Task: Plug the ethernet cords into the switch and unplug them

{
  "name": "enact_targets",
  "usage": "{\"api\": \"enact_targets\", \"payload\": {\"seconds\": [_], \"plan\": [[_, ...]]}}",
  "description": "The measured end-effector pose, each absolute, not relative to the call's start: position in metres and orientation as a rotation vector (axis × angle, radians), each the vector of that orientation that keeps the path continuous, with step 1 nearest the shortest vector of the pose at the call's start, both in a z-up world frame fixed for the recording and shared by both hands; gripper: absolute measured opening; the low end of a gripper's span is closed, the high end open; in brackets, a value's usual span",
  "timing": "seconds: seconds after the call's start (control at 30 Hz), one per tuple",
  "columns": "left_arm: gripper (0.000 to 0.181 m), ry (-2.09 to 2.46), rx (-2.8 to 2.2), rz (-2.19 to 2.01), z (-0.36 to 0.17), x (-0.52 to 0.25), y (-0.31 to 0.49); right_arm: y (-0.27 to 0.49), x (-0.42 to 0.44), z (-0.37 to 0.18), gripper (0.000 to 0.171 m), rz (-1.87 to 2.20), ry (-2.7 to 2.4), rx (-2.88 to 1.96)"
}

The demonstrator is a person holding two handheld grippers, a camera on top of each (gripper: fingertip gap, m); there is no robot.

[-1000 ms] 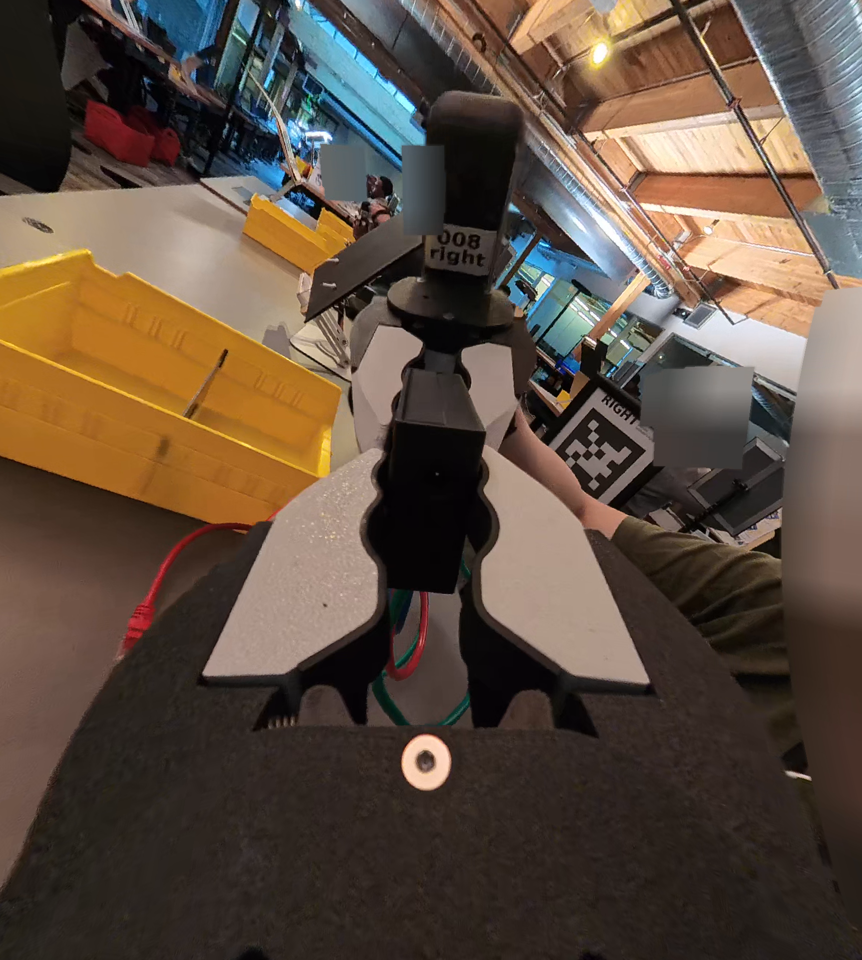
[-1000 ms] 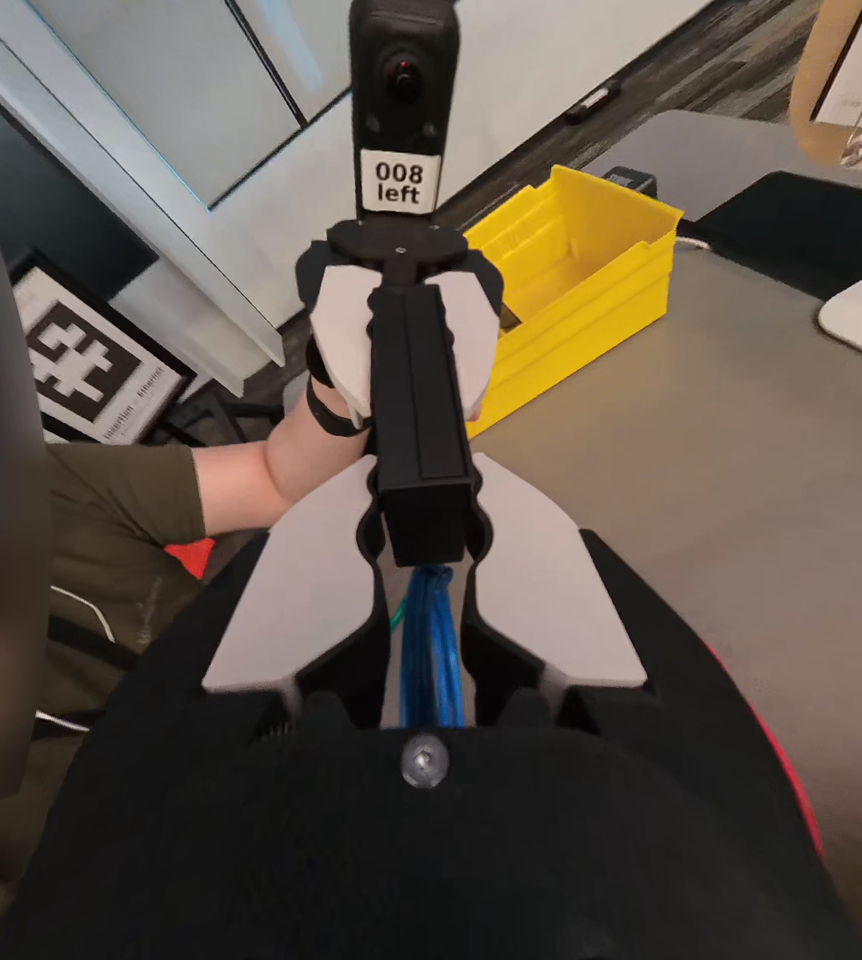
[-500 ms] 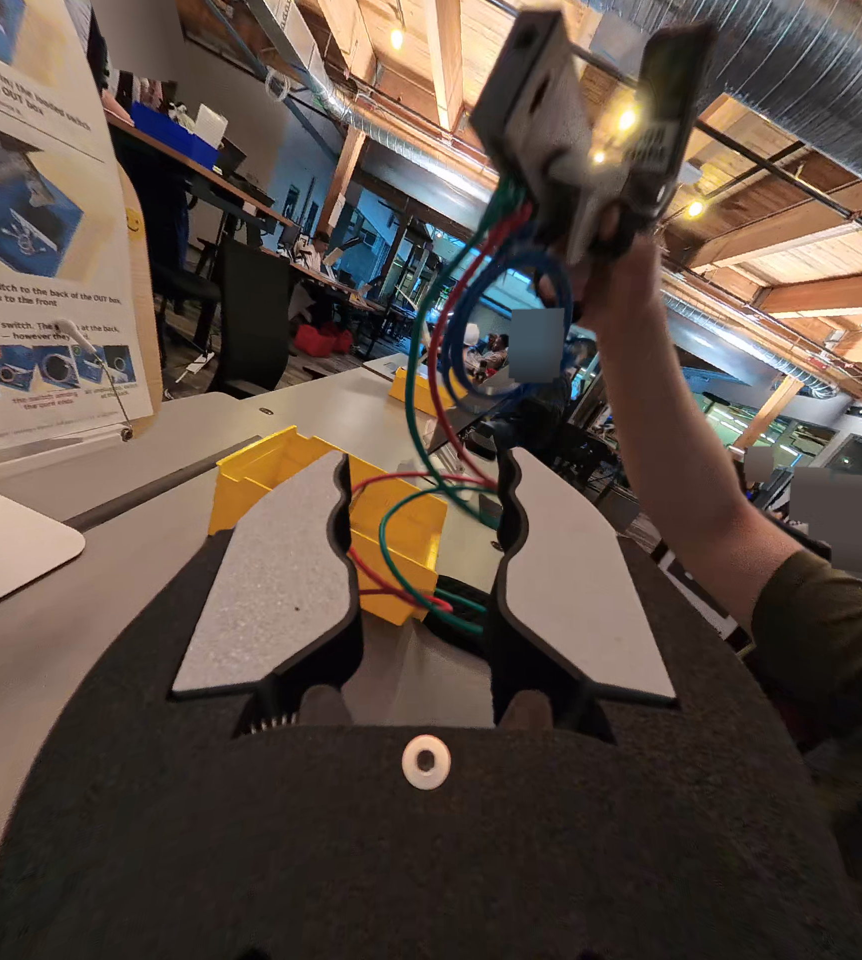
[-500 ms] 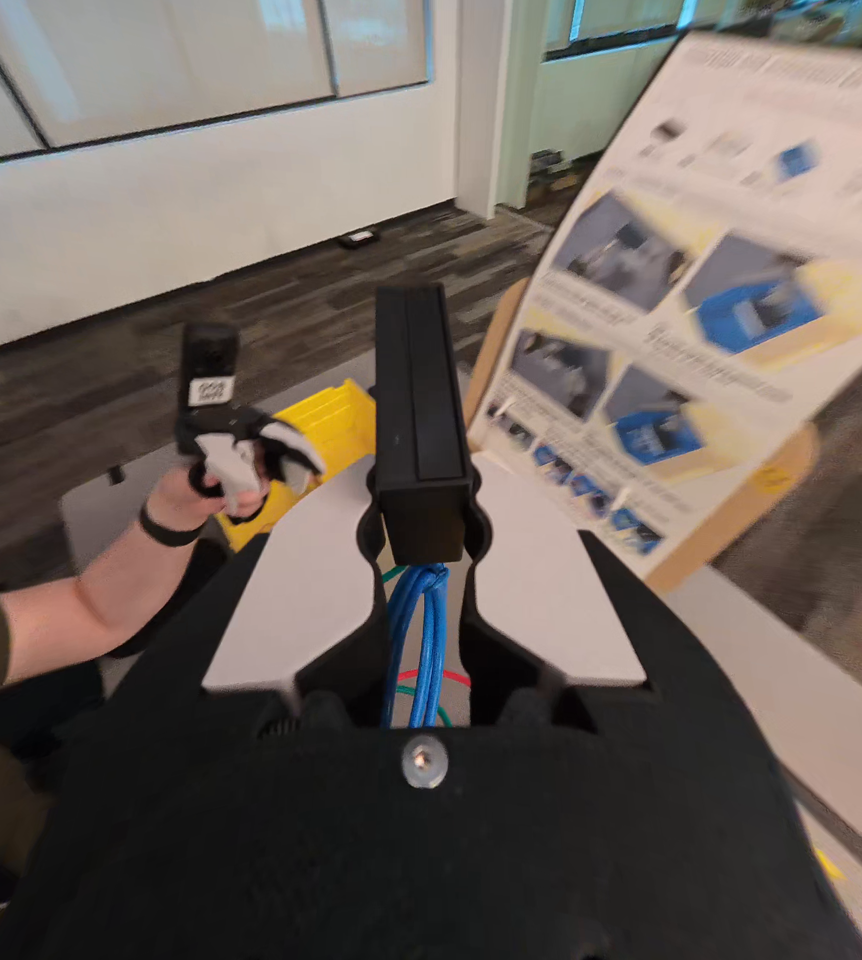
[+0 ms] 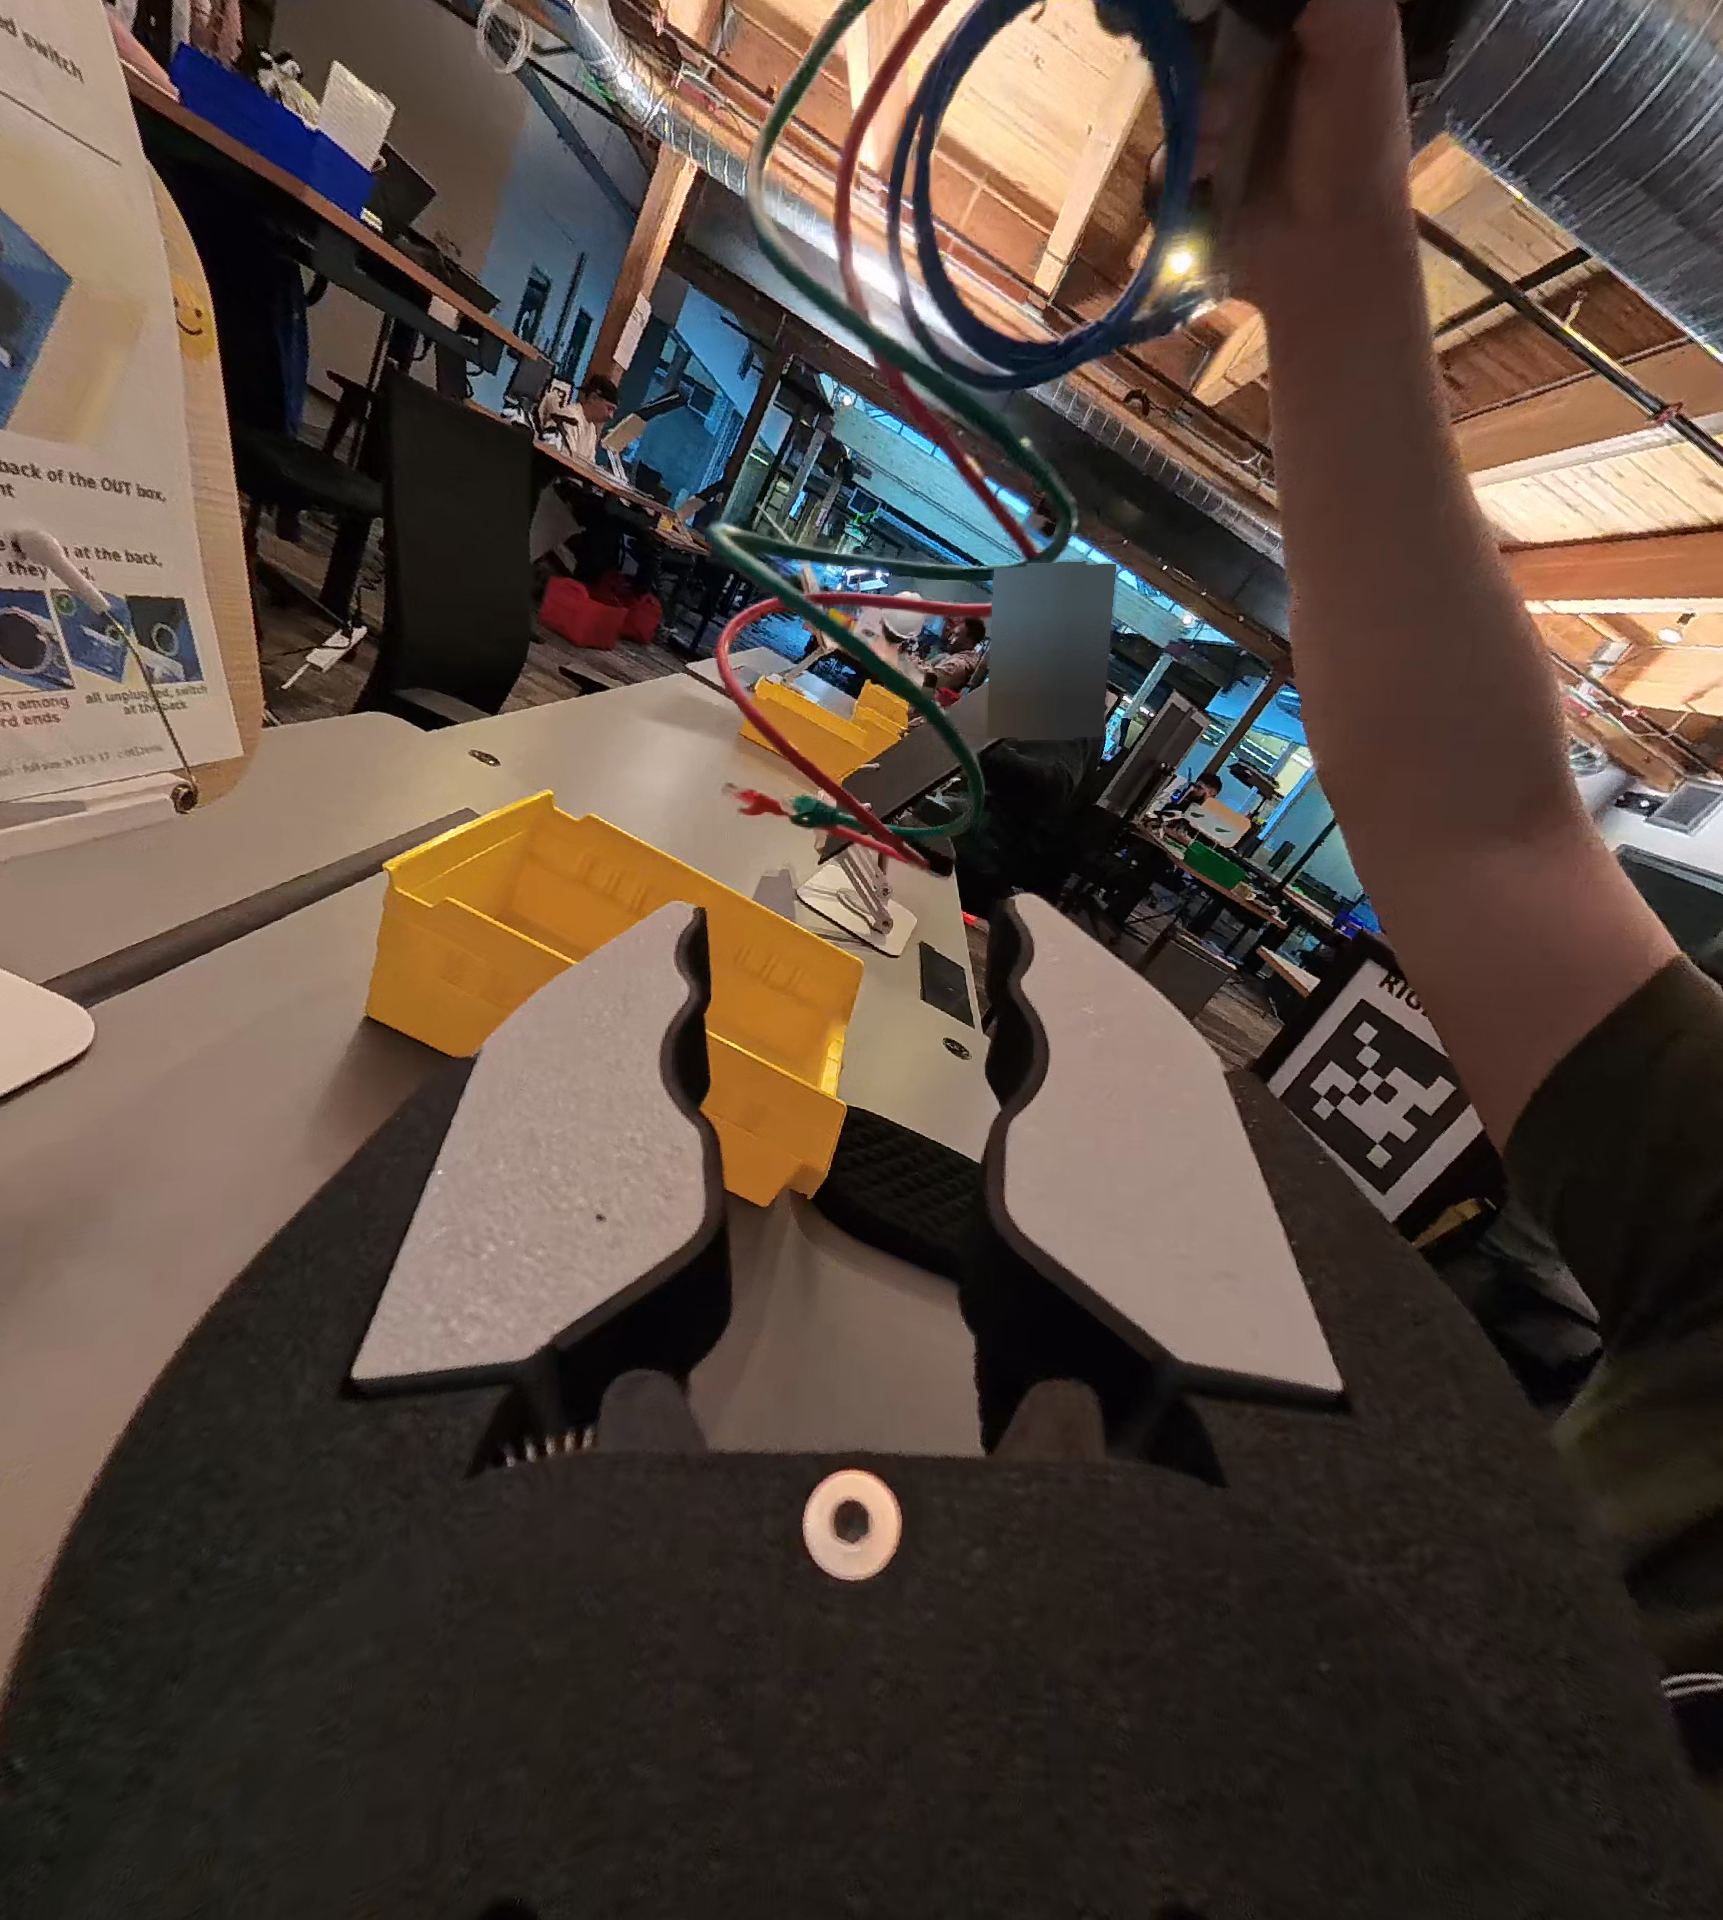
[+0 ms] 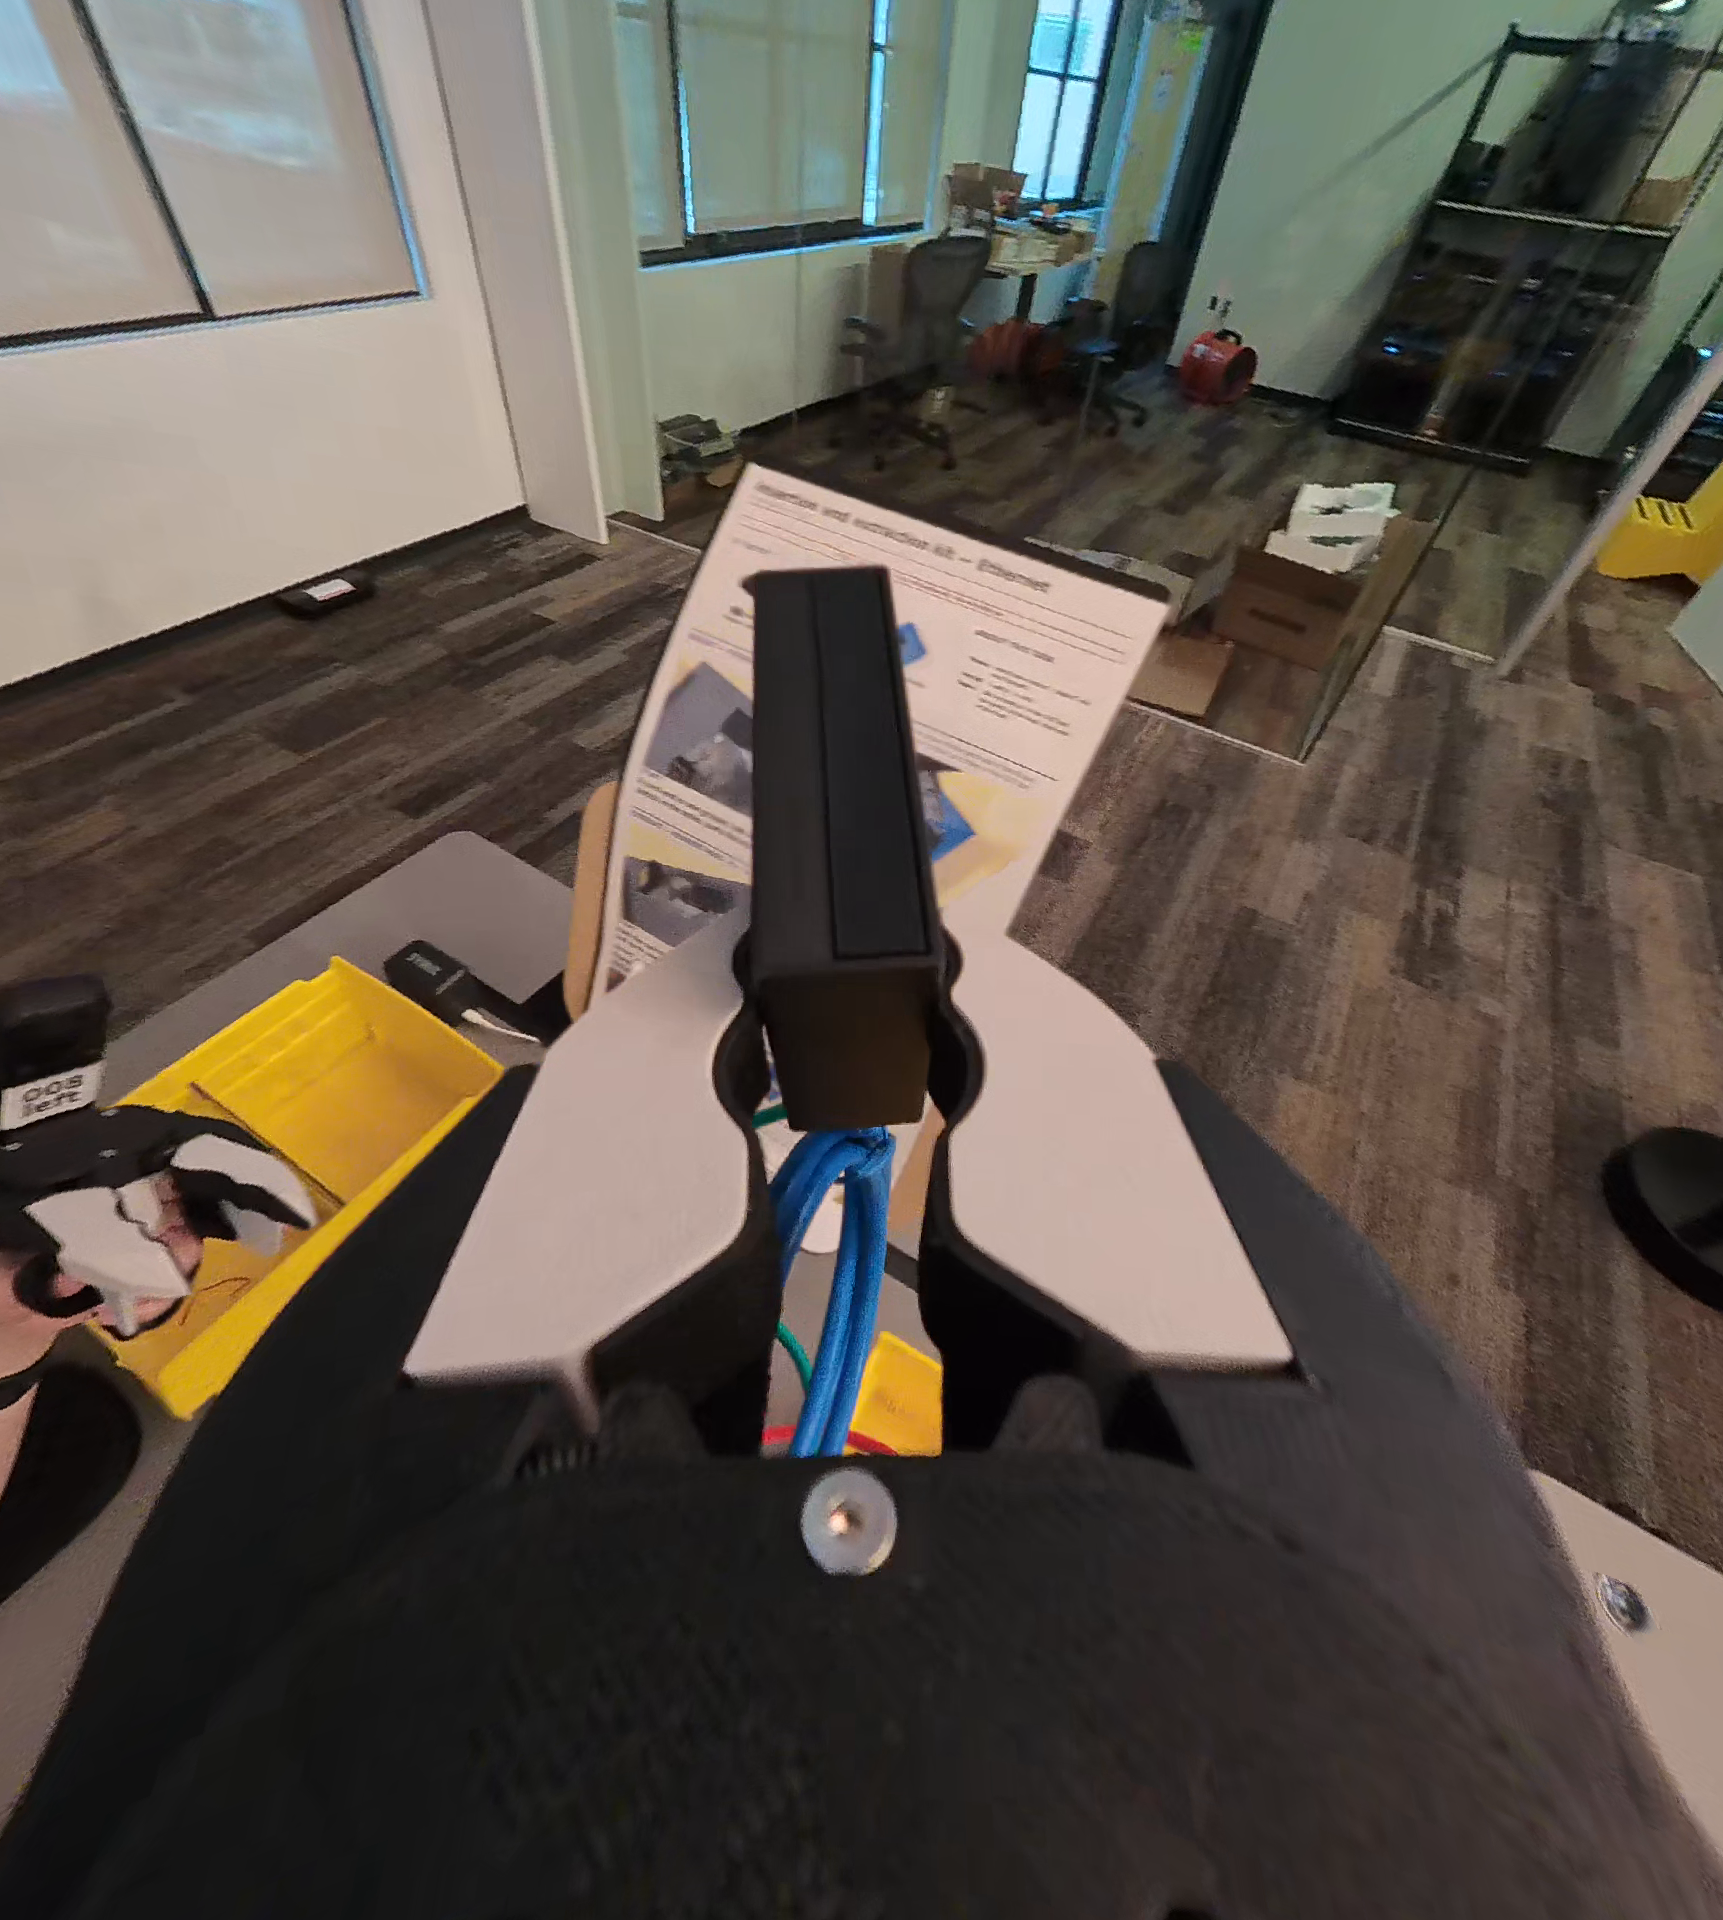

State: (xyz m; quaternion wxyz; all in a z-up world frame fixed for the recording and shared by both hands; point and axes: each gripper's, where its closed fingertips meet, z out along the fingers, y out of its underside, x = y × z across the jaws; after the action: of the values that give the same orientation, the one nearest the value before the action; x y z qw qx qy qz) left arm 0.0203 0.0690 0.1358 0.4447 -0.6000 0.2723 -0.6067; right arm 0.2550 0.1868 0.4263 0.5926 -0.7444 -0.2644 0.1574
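Printed lines and captioned photographs are borne by a white instruction sheet [image 5: 36,436] clipped upright at the far left edge of the table [image 5: 161,1122]; the wording is not repeated here. A white label [image 6: 46,1096] with dark print is carried above the left gripper [image 6: 173,1228]. Lettering tops a black-and-white marker board [image 5: 1376,1091] beyond the table's right edge.

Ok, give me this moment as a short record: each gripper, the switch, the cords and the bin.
left gripper: open, empty, above the table
right gripper: shut on switch, raised high
switch: black box, clamped at one end
blue cords: hang bundled from switch
red cord and green cord: dangle in loops, plugs free
yellow bin: on table beneath the left gripper
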Motion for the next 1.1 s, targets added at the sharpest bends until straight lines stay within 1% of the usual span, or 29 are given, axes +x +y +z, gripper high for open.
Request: {"api": "enact_targets", "payload": {"seconds": [0.13, 0.33, 0.63, 0.8, 1.0, 1.1], "plan": [[0.050, 0.679, -1.488, -1.502, 0.135, 0.021, 0.069, 0.211, 0.283, 0.401, 0.028, 0.295, -0.572, -1.805], [0.050, 0.693, -1.488, -1.505, 0.134, 0.024, 0.068, 0.238, 0.311, 0.358, 0.028, 0.299, -0.528, -1.854], [0.049, 0.703, -1.507, -1.485, 0.129, 0.028, 0.071, 0.273, 0.327, 0.319, 0.028, 0.319, -0.507, -1.830], [0.049, 0.718, -1.510, -1.476, 0.127, 0.032, 0.070, 0.284, 0.328, 0.306, 0.028, 0.283, -0.551, -1.790], [0.049, 0.732, -1.501, -1.498, 0.127, 0.037, 0.067, 0.289, 0.354, 0.268, 0.028, 0.189, -0.564, -1.803], [0.049, 0.745, -1.494, -1.504, 0.127, 0.040, 0.065, 0.287, 0.365, 0.238, 0.028, 0.159, -0.585, -1.817]]}}
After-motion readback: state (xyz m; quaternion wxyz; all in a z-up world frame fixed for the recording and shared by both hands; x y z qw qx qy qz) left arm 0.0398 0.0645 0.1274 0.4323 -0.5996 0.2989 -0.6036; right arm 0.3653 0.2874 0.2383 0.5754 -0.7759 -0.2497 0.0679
